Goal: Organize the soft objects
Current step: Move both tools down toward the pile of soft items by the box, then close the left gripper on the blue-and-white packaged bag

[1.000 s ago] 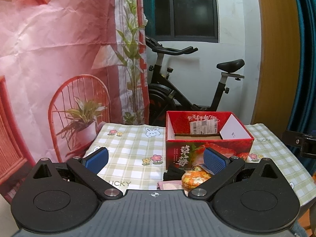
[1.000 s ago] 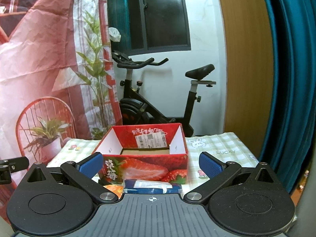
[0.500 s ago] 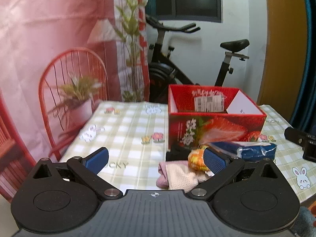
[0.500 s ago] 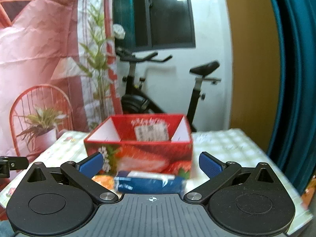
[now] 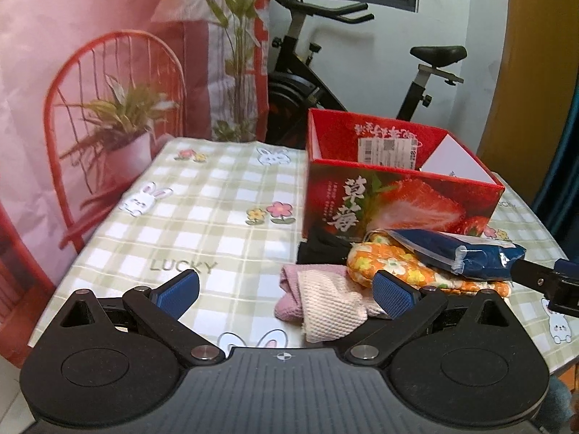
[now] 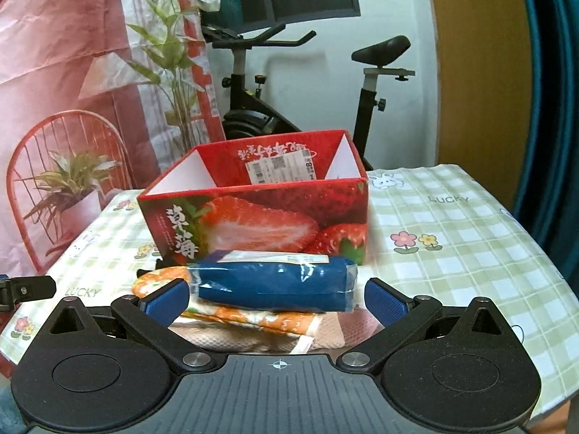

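Observation:
A pile of soft things lies in front of the open red strawberry box [image 5: 398, 206] [image 6: 260, 217]. A blue cloth in a clear bag [image 5: 466, 253] [image 6: 275, 284] lies on an orange flowered cloth [image 5: 398, 271] [image 6: 253, 316]. A pink and cream towel [image 5: 322, 300] [image 6: 325, 329] and a black cloth [image 5: 318, 247] lie beside them. My left gripper [image 5: 286, 294] is open, low over the table, with the towel between its fingers. My right gripper [image 6: 277, 302] is open, its fingers on either side of the blue bag. The right gripper's finger [image 5: 542, 278] shows in the left wrist view.
The table [image 5: 202, 224] has a green checked cloth and ends at the front and right edges. An exercise bike [image 6: 289, 83] stands behind it. A pink printed backdrop [image 5: 90, 72] hangs at the left and a teal curtain [image 6: 550, 108] at the right.
Both grippers have moved forward and tilted down toward the pile in front of the box. The cloths now lie between the open fingers. Nothing has been taken hold of.

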`<act>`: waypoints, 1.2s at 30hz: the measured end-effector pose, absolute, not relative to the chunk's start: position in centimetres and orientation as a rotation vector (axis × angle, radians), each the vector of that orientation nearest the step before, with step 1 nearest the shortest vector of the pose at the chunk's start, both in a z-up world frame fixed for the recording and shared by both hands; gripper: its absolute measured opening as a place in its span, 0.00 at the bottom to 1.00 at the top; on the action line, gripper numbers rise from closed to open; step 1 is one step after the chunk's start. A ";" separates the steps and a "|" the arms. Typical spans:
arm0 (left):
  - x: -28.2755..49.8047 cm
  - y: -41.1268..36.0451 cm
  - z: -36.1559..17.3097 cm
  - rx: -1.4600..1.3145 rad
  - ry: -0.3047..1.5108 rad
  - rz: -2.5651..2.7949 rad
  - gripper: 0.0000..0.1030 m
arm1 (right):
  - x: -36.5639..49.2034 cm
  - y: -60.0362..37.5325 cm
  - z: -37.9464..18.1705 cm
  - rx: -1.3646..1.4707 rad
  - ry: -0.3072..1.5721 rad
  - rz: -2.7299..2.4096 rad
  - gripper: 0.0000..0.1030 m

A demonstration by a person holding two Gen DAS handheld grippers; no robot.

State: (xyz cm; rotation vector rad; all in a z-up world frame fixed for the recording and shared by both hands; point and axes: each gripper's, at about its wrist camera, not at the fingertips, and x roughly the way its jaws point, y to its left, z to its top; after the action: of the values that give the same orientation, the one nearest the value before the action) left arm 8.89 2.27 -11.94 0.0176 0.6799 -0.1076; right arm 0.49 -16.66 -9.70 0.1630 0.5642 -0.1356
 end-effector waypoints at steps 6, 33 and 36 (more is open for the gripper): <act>10.6 1.4 -12.6 0.004 0.716 -0.128 0.97 | 2.2 -18.1 -10.4 0.196 0.594 -0.107 0.91; 20.1 -7.7 -14.8 -0.081 0.974 -0.451 0.60 | 7.7 -23.8 -12.7 0.292 0.690 -0.004 0.70; 20.9 -8.3 -16.0 -0.121 1.030 -0.494 0.53 | 8.0 -24.0 -13.0 0.295 0.717 0.025 0.66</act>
State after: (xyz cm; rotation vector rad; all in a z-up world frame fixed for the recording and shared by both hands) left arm 20.85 -8.31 -16.03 -0.1214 1.0301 -0.4944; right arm 8.00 -23.95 -13.00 0.2946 0.7166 0.0249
